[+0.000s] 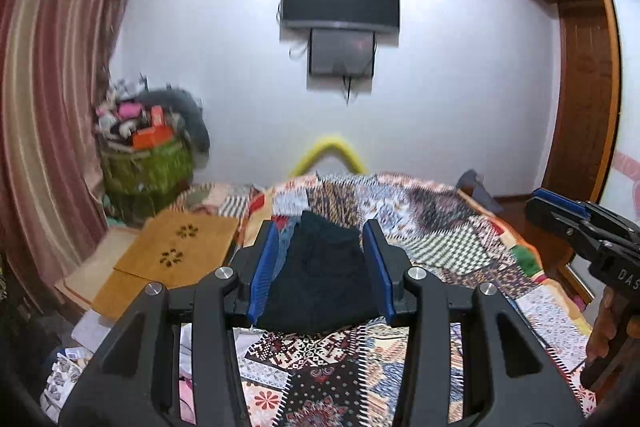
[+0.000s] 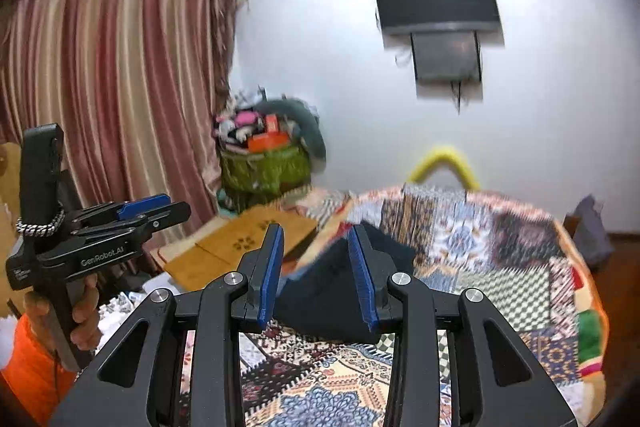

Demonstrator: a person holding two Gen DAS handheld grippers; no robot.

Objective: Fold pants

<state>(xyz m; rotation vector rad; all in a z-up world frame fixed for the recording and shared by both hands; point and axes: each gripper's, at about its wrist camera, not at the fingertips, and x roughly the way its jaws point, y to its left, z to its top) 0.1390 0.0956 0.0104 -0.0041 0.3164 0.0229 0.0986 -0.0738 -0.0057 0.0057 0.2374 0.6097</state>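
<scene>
Both grippers are hovering raised and level, jaws spread, gripping nothing: left gripper [image 1: 322, 267], right gripper [image 2: 318, 277]. Pants [image 1: 320, 287] are lying folded (dark, compact) on the quilt [image 1: 460, 227] just ahead, probably released so the fold sits undisturbed.

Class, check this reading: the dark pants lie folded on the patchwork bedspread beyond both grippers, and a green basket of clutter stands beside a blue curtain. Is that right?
One detail is wrong: the curtain is striped pink and cream, not blue, as the right wrist view shows. The rest stands.
</scene>
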